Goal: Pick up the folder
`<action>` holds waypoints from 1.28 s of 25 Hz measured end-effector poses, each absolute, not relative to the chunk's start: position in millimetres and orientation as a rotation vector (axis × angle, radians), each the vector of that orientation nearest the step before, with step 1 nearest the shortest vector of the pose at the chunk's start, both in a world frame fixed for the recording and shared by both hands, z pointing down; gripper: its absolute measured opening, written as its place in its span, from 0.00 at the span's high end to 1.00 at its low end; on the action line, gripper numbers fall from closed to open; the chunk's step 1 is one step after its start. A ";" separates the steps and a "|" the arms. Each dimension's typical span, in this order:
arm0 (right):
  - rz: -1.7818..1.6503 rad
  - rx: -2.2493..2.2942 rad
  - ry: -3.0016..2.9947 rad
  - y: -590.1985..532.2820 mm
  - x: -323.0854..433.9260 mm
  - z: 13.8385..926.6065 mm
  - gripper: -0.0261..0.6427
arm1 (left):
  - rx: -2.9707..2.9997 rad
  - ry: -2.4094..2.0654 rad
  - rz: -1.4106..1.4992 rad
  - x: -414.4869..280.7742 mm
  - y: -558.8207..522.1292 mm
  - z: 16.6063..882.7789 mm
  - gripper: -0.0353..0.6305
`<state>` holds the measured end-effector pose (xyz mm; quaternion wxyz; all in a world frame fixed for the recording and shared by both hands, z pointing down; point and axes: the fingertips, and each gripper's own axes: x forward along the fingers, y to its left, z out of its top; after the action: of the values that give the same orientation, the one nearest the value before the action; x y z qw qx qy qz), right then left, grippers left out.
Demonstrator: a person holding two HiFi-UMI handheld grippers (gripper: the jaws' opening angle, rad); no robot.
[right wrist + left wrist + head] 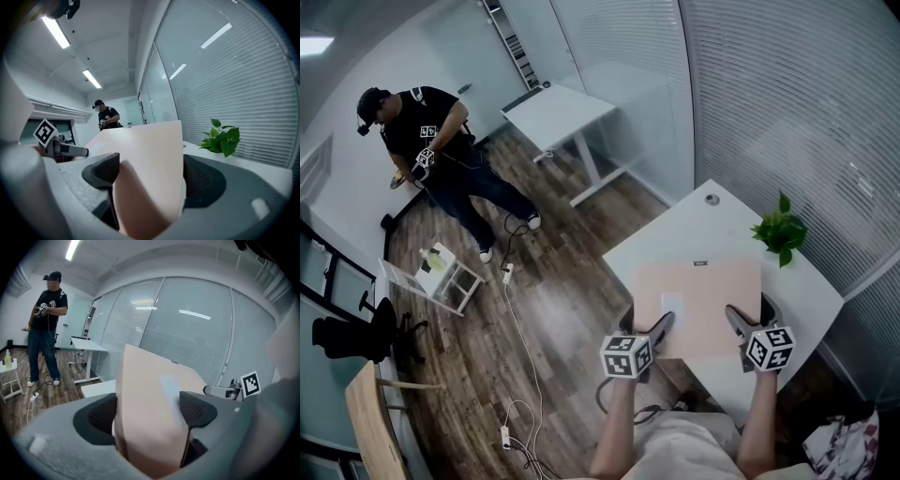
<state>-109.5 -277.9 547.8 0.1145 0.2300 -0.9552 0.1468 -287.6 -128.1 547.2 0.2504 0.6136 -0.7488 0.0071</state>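
Beyond the folder (698, 298) the white bench (675, 230) is open, with only a small round fitting (712, 199) near its far corner. Right of the folder a potted plant (780, 234) stands close, with the glass wall (787, 112) behind it. Left of the folder is open floor (553, 309). The left tool (664, 322) and right tool (734, 315) take up the folder's near edge.
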 end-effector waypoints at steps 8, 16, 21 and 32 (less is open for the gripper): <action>0.467 0.655 -2.832 -270.8 -106.0 546.6 0.33 | 1.680 -2.045 0.009 -285.4 -120.3 545.1 0.32; 0.441 0.647 -2.830 -262.5 -105.2 546.7 0.33 | 1.673 -2.059 0.003 -281.9 -109.4 545.1 0.32; 0.452 0.629 -2.822 -258.5 -106.0 550.8 0.33 | 1.656 -2.066 0.002 -281.9 -104.2 548.7 0.32; 0.447 0.659 -2.808 -256.2 -97.4 550.8 0.34 | 1.668 -2.046 -0.003 -275.8 -103.5 552.4 0.32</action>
<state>-97.4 -256.2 550.8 0.1111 0.2244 -0.9561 0.1521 -275.8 -103.5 552.4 0.2485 0.6120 -0.7508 -0.0011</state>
